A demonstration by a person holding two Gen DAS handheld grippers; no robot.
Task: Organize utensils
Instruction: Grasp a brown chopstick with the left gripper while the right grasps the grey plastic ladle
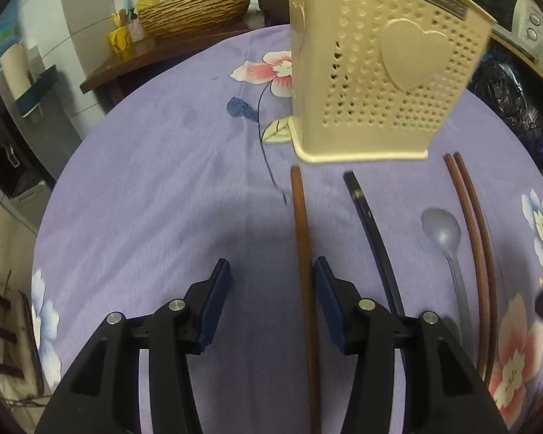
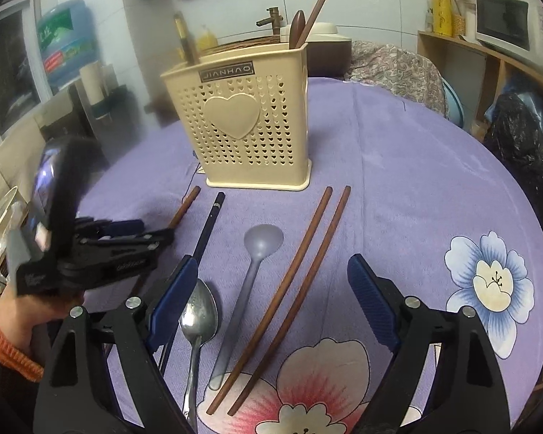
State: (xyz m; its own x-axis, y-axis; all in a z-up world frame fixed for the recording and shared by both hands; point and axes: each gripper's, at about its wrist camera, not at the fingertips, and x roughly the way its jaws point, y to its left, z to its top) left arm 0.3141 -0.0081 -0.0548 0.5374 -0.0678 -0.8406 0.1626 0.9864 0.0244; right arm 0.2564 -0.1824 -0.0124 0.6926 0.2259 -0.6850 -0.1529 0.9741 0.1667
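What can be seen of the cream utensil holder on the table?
The cream utensil holder looks like plastic: a tall box with walls perforated by small heart-shaped holes, a raised solid heart on the front, a dark "JIANHAO" label near the rim and a flared base. It stands upright on the purple floral tablecloth, behind the loose chopsticks and spoons. A few utensil handles already stick out of its top. Neither tool touches it.

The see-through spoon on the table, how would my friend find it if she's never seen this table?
Start at the cream holder with the heart, standing on the purple tablecloth. In front of it lie utensils in a row; look between the black chopstick and the pair of brown chopsticks. The plastic spoon is pale, greyish and see-through, unlike the shiny metal spoon beside it.
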